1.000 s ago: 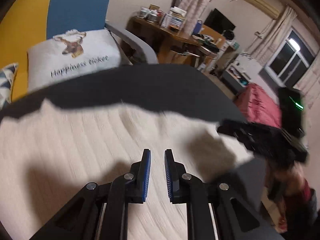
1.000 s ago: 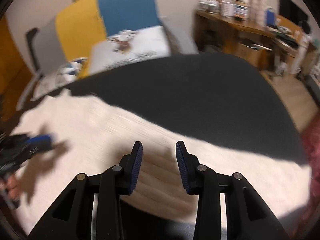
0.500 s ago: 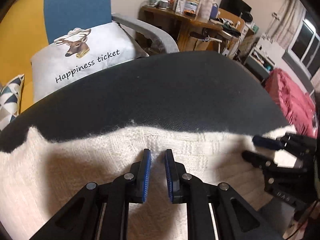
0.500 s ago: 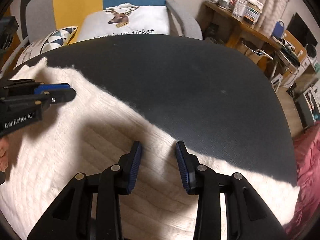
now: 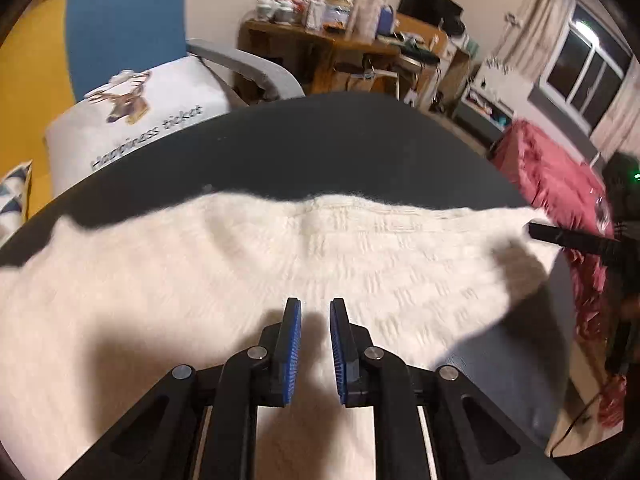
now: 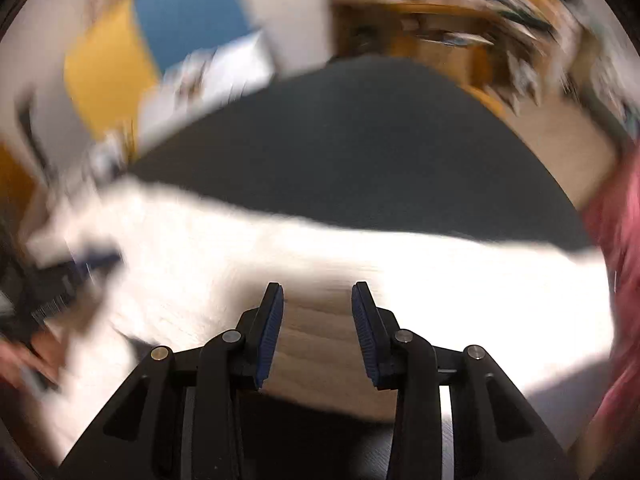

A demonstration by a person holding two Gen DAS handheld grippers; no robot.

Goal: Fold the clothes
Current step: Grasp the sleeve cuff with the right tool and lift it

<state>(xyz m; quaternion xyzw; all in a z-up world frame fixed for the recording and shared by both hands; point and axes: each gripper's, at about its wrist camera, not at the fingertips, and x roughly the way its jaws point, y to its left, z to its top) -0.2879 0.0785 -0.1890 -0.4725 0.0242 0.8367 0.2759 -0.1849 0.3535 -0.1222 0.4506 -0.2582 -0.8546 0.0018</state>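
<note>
Sweater (image 5: 248, 264): spread flat on table (image 5: 340, 148). Left gripper (image 5: 315, 316) narrow gap, right gripper (image 6: 317, 308) wider; both empty. Fold stage unclear.

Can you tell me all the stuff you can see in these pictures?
knitted garment: one, cream white, spread over the near part of the table
table: one, dark, round-edged, under the garment
deer cushion: one, white with a deer and writing, on the chair behind the table
chair: one, blue and yellow back, grey armrest, behind the table
wooden desk: one, brown, cluttered with small items, at the back
red cloth: one, pinkish red, to the right beyond the table
window: one, dark, far right
left gripper: black with blue pads, open a little, above the garment
right gripper: black with blue pads, open, above the garment; view blurred
</note>
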